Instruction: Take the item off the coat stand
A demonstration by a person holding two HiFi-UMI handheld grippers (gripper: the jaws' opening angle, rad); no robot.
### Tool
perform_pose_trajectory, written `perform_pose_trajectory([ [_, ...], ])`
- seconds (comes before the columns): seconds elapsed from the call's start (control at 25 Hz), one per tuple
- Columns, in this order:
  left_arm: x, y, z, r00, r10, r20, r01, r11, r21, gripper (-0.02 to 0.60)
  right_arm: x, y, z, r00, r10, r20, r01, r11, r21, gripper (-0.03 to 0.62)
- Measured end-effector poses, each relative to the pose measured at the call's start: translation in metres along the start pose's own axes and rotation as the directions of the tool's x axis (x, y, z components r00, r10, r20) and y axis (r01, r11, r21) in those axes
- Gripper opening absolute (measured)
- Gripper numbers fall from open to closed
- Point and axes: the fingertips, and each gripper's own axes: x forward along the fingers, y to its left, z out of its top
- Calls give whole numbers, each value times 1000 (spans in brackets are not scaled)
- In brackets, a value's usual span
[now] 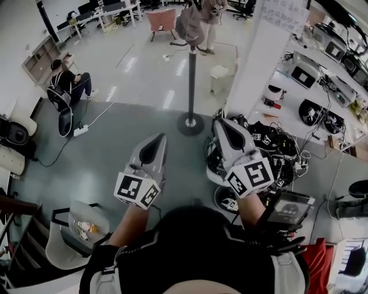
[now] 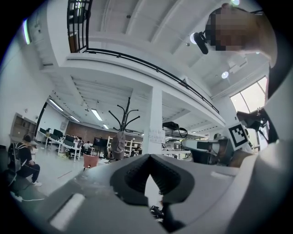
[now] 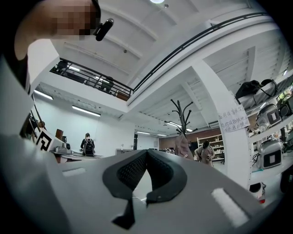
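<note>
We hold both grippers out toward the stand (image 1: pixel 191 80); neither touches it. L gripper (image 1: pixel 155 142) is on our side of the stand's base, a bit left of it. R gripper (image 1: pixel 223 126) is just right of the base, also on our side. Both are well short of the pole.

L gripper view: jaws pressed together at the tips, nothing btwn them. R gripper view: same, tips closed on each other, empty. Both views have the stand ahead, beyond the jaw tips.

The item (image 1: pixel 188 24) is a soft grey-brown thing, garment or bag, we can't tell which. It hangs at the stand's top, well apart from both grippers. In L gripper view it hangs on the stand's left side, below the black curved hooks. In R gripper view it hangs against the pole under the hooks.

Around the stand:
- pink chair (image 1: pixel 162 18) beyond it, to the left
- standing person (image 1: pixel 210 17) just beyond it, to the right
- seated person (image 1: pixel 66 86) well left of it
- white pillar (image 1: pixel 267 57) right of it, w/ a paper note up top
- heap of cables (image 1: pixel 270 150) & black gear right of the base, just beside R gripper
- power strip (image 1: pixel 80 131) w/ its cord on the floor, left of the base
</note>
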Motion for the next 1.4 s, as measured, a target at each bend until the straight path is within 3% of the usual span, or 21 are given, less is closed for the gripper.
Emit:
perform_pose_trajectory([
  [0.24, 39, -11, 1, 999, -38, 6, 38, 999, 12, 9, 10, -41, -7, 1000, 6, -1, -6, 1000, 30, 9],
  [0.6, 76, -10, -7, 1000, -26, -11, 26, 999, 23, 9, 23, -78, -11, 999, 37, 10, -37, 998, 52, 9],
  [0.96, 88, -2, -11, 999, -8, -31, 9, 1000, 21, 9, 36, -92, -14, 999, 42, 7, -42, 997, 68, 9],
  [1.4, 103, 61, -10, 999, -27, -18, 27, 1000, 1, 9, 97, -87, -27, 1000, 15, -13, -15, 999, 49, 9],
])
